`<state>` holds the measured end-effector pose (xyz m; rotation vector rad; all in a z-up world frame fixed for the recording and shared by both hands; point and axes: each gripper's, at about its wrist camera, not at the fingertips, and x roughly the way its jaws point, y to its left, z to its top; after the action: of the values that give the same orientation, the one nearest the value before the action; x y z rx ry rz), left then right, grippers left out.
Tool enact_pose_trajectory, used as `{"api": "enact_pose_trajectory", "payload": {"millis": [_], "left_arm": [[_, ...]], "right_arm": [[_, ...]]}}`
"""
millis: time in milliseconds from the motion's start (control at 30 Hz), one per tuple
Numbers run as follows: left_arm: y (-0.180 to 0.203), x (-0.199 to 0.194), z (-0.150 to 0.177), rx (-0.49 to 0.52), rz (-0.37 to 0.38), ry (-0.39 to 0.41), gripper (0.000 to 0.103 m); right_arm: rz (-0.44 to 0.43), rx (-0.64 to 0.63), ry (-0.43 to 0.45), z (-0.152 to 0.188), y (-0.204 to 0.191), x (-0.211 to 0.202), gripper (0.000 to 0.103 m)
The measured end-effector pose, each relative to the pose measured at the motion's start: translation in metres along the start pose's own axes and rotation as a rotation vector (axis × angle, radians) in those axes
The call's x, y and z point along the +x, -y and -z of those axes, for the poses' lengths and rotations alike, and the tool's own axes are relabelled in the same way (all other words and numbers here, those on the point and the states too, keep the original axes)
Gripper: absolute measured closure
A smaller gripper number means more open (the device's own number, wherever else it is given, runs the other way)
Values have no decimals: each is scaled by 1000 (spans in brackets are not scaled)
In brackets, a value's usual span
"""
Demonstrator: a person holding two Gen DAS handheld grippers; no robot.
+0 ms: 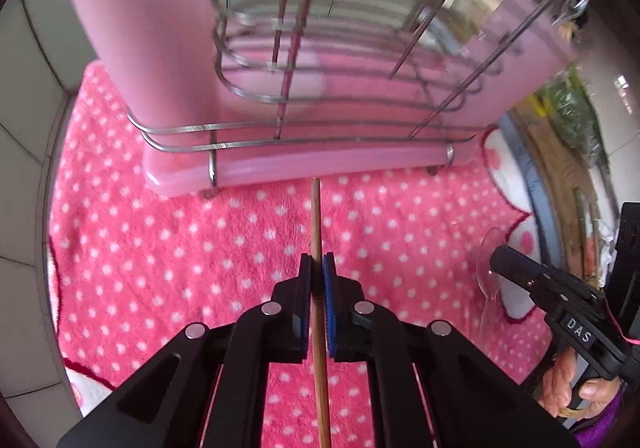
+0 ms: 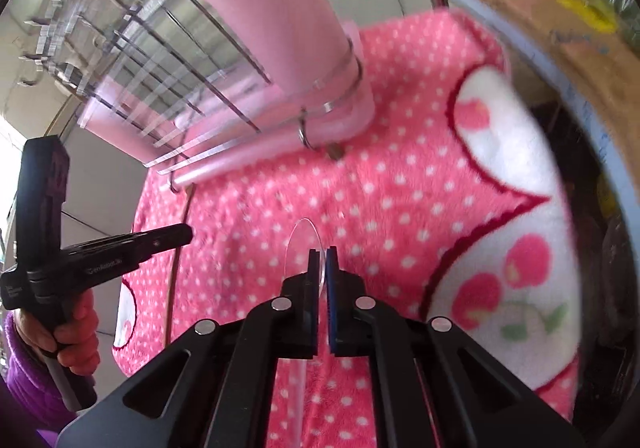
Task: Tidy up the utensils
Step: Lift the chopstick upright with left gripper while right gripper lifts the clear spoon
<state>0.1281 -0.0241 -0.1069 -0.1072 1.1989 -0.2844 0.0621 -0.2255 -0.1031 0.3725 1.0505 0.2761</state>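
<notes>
**A:** Nearest the lens?

**B:** My left hand-held gripper (image 1: 318,268), clenched on a wooden chopstick (image 1: 316,224). The stick runs straight along the fingers, tip pointing forward at the pink utensil holder (image 1: 160,47). I hold it mid-shaft so the free end leads; my guess is that makes it easier to steer into a slot.

**A:** And the right?

**B:** My right hand-held gripper (image 2: 323,262) is clamped on a clear plastic spoon (image 2: 302,248). The pads pinch near the bowl's base, bowl forward, handle trailing back under the fingers. It's see-through, so the exact edges are hard to make out.

**A:** Where's the holder?

**B:** Standing on the pink polka-dot towel (image 1: 180,248), ahead of both grippers. It has a wire rack (image 1: 248,127) around the front and bottom. Metal utensils (image 1: 432,3) already stand inside, tips down. Blurry, so I can't tell which kind.

**A:** Either item in yet?

**B:** No. Both are in the air over the towel, short of the holder. The chopstick tip is near its base, not touching.

**A:** Risk?

**B:** The spoon looks thin and slick, so it may twist in the pads. The chopstick tip could catch on a wire.
</notes>
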Motion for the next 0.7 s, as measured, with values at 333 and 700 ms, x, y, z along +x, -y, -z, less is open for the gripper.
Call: {"api": "enact_pose_trajectory", "payload": {"millis": [333,700], "left_arm": [[-17,-89,17,-42,56,258,98],[-23,-181,14,-52,105,505,98]], "right_arm": [[-5,-58,226,-6,-25,-68,100],[11,-120,406,-34,-46,-130,100]]}}
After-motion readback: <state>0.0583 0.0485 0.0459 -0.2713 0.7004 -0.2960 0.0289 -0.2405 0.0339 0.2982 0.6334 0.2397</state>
